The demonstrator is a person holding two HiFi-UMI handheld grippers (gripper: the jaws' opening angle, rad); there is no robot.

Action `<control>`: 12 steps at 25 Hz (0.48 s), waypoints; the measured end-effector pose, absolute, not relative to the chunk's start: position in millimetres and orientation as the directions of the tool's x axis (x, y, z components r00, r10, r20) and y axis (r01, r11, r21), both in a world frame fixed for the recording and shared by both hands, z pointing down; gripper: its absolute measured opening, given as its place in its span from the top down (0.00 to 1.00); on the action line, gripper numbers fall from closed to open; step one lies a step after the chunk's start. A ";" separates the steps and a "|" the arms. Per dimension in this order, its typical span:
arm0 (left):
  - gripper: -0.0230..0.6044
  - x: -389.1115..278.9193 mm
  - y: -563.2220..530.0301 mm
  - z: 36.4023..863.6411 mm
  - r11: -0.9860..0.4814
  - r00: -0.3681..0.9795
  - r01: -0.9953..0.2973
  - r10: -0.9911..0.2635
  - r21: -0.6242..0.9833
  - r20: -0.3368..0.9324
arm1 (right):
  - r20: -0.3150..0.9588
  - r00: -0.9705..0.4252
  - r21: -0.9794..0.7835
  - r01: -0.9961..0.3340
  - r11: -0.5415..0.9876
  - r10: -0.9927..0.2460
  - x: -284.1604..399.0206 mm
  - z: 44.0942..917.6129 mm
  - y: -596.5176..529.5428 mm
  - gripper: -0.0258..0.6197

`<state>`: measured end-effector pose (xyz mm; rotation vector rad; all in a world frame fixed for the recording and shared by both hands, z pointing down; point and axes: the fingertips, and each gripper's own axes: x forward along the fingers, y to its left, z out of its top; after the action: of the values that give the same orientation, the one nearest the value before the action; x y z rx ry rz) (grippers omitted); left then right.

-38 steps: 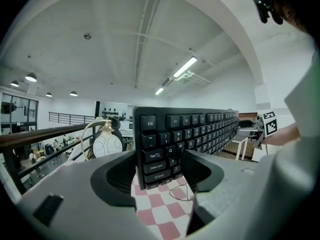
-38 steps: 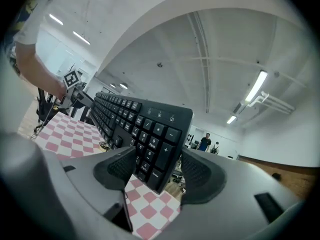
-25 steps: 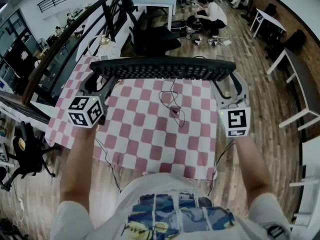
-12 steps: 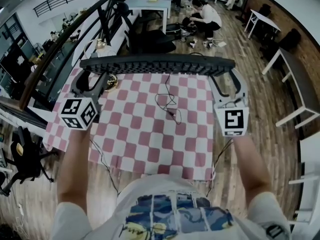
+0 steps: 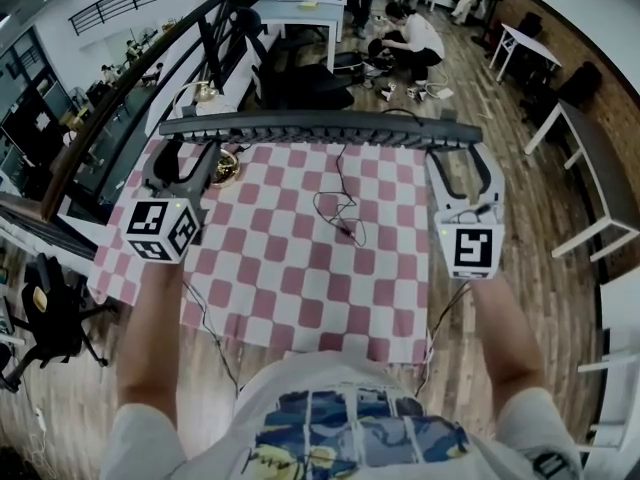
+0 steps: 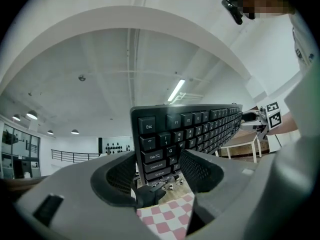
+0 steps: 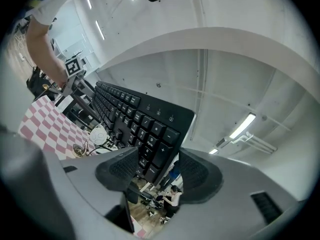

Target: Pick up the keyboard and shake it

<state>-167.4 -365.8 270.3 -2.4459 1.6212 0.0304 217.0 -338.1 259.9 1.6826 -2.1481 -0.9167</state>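
The black keyboard hangs in the air above the pink-and-white checkered table, seen almost edge-on in the head view. My left gripper is shut on its left end, by the Esc and Tab keys. My right gripper is shut on its right end, at the number pad. Each gripper view shows its two pads pressed on either face of the board. The keyboard's cable trails down onto the cloth.
A small gold dish sits at the table's far left, under the keyboard. A dark railing runs along the left. Behind the table stand a white desk and chairs, with people crouched on the wooden floor.
The keyboard has moved a little farther from me and tipped more edge-on. Both grippers kept their hold and shifted with it.
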 end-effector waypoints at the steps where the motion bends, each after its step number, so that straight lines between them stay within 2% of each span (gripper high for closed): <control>1: 0.53 -168.1 -365.3 269.8 -0.373 0.395 -0.914 -0.909 -0.161 -0.135 | -0.180 -0.292 0.624 -0.772 0.121 -0.939 216.4 258.6 -336.9 0.57; 12: 0.53 -170.8 -355.6 253.3 -0.348 0.378 -0.921 -0.907 -0.176 -0.185 | -0.268 -0.265 0.682 -0.731 0.012 -0.926 217.4 240.9 -321.1 0.58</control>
<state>-170.8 -355.6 253.3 -2.3901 1.6224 0.0797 217.4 -321.1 240.9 1.7220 -2.0334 -1.1002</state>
